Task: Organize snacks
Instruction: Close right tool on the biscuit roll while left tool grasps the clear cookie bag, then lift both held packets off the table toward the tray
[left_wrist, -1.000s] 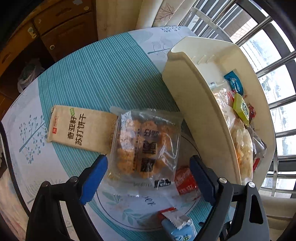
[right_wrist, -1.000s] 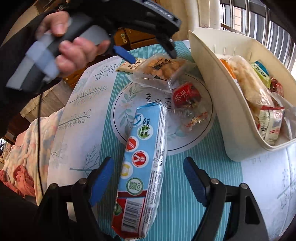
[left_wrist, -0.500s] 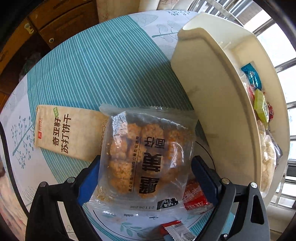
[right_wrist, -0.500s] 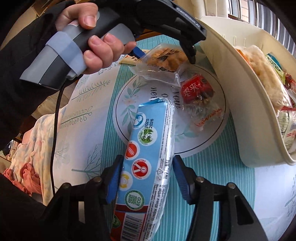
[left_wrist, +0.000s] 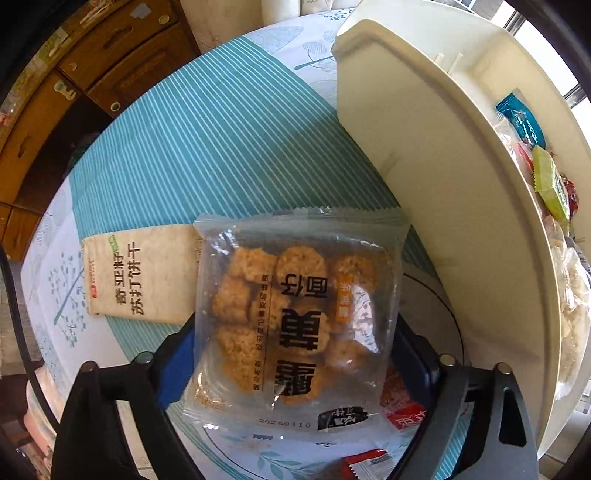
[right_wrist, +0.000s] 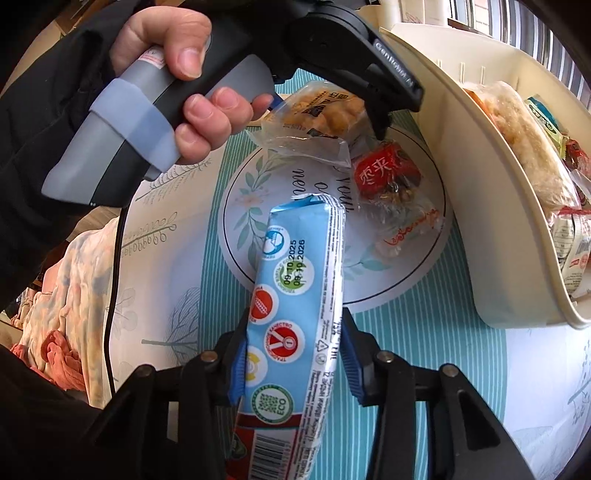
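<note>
A clear bag of brown cookies (left_wrist: 295, 314) lies on the striped tablecloth, between the fingers of my left gripper (left_wrist: 293, 339). That gripper points straight down and its jaws are closing, with the film edges at the blue pads. The right wrist view shows the same left gripper (right_wrist: 327, 114) in a person's hand (right_wrist: 184, 74), astride the bag (right_wrist: 321, 110). My right gripper (right_wrist: 293, 332) is closing on a long blue biscuit packet (right_wrist: 295, 295), its pads against both sides. The cream bin (right_wrist: 480, 221) at the right holds several snacks.
A beige cracker pack (left_wrist: 136, 277) lies left of the cookie bag. A red snack (right_wrist: 384, 170) and a clear wrapped sweet (right_wrist: 406, 225) rest on the tablecloth's printed circle. The bin wall (left_wrist: 424, 166) stands close on the right. A wooden cabinet (left_wrist: 110, 55) is beyond the table.
My left gripper has come down over the cookie bag, which now fills the gap between its fingers. My right gripper's jaws have narrowed from wide apart to touching the blue packet.
</note>
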